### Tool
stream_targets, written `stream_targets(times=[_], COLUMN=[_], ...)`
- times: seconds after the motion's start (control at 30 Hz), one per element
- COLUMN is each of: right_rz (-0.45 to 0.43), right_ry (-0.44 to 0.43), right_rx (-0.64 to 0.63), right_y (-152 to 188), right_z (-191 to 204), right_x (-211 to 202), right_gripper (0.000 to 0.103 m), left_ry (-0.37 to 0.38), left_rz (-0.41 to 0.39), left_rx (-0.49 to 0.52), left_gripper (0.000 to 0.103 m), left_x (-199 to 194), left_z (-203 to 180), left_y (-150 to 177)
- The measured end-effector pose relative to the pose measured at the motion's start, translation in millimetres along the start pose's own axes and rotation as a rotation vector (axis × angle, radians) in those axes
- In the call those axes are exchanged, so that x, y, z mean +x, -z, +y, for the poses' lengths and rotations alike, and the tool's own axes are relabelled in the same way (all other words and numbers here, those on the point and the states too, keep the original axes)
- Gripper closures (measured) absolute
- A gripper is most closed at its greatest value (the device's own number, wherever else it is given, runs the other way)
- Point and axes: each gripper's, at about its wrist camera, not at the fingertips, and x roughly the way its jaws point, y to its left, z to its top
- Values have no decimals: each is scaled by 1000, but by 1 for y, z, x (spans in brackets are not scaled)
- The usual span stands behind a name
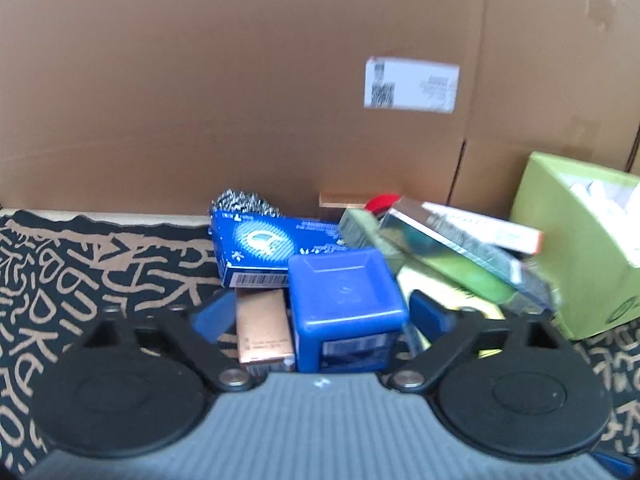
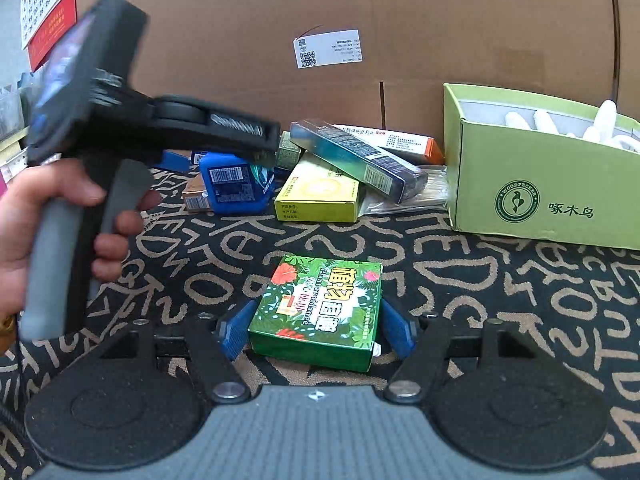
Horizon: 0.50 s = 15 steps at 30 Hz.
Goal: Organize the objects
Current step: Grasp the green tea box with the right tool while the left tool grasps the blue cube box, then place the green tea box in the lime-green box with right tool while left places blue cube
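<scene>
In the right wrist view, a green flowered box lies on the patterned cloth between my right gripper's blue pads, which touch its two sides. Farther back is a pile of boxes. In it are a blue square container, a yellow box and a dark long box. A hand holds my left gripper over that pile. In the left wrist view, my left gripper straddles the blue square container and a copper box. Its pads stand just clear of both.
A light green open carton holding white items stands at the right. A tall cardboard wall closes off the back. A blue flat box, steel scrubber and red item lie behind the pile. A calendar hangs at upper left.
</scene>
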Motion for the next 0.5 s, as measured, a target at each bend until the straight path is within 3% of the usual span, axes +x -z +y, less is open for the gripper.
stream_targets(times=[0.03, 0.07, 0.13, 0.3, 0.4, 0.47, 0.5], right_rz=[0, 1, 3, 13, 15, 10, 9], right_ry=[-1, -5, -17, -24, 5, 33, 44], right_rx=[-1, -2, -10, -71, -62, -31, -21], right_y=[0, 1, 2, 10, 14, 14, 14], right_z=[0, -1, -4, -20, -33, -37, -36], right_x=[0, 0, -3, -16, -23, -25, -25], right_gripper=[32, 32, 32, 32, 31, 27, 23], left_ry=[39, 59, 79, 250, 249, 215, 194], left_rz=[13, 8, 26, 59, 52, 37, 29], left_rx=[9, 28, 54, 175, 233, 234, 233], left_gripper=[41, 43, 44, 44, 42, 25, 23], left_x=[2, -1, -8, -50, -66, -68, -67], left_z=[1, 0, 0, 3, 0, -3, -5], left_y=[0, 1, 4, 36, 49, 50, 48])
